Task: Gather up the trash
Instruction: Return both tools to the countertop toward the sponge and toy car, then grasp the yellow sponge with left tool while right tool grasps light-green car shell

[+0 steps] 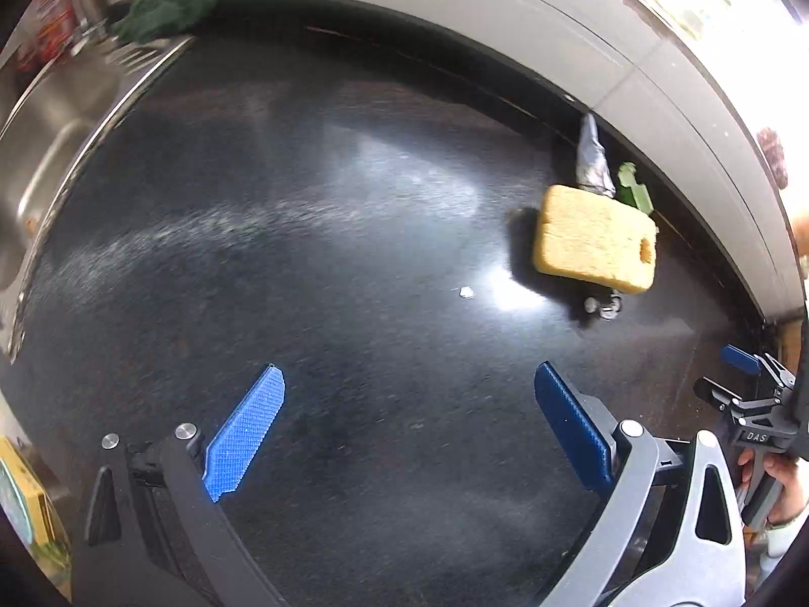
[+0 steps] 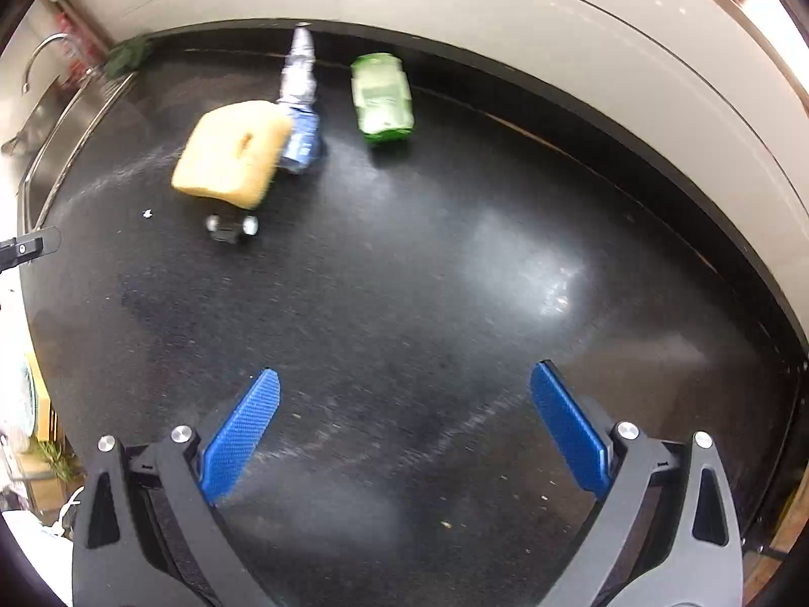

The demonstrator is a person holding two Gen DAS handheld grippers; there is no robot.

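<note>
Green crushed can (image 2: 383, 98) lies well beyond the empty right gripper (image 2: 404, 422)

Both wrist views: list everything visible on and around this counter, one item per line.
Countertop: one, black, fills both views.
Sponge: one, yellow, mid-counter.
Crushed bottle: one, silver-blue, beside the sponge.
Green container: one, lying near the back wall.
Small dark object: one, in front of the sponge.
White scrap: one, tiny.
Green cloth: one, back corner by the sink.
Sink: one, steel, left.
Left gripper: open, empty.
Right gripper: open, empty.
</note>
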